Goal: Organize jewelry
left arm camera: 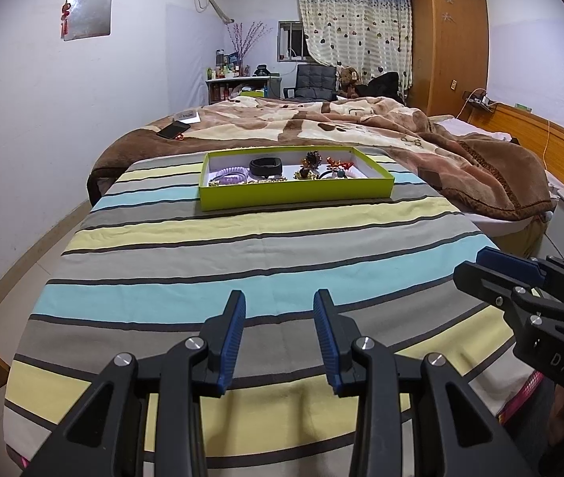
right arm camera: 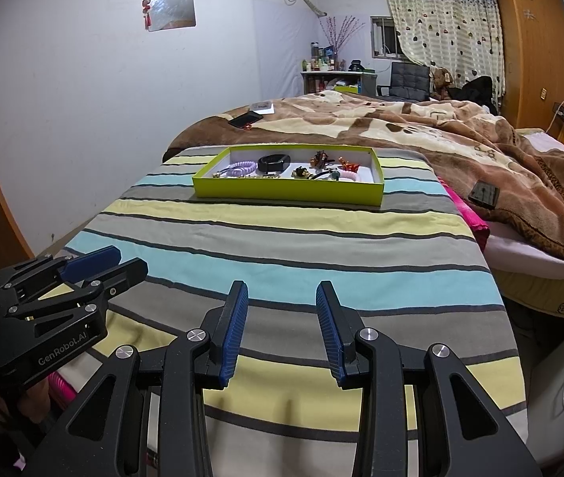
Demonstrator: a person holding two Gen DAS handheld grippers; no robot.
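Left wrist view shows the left gripper (left arm camera: 280, 302), black with blue ribbed pads, spread and empty above the striped bedsheet (left arm camera: 266, 254); the right gripper (right arm camera: 282, 292) is likewise spread and empty. Farther off, the shallow lime-green cardboard tray (left arm camera: 295, 194) holds tangled jewelry: a purple coiled band (left arm camera: 232, 176) and a black strap (left arm camera: 266, 165). Pinching one piece could drag its neighbours out, since they overlap.

Striped bedsheet (left arm camera: 242, 246) matt cloth; tray (left arm camera: 293, 192) matt card; blanket (left arm camera: 361, 123) fuzzy.
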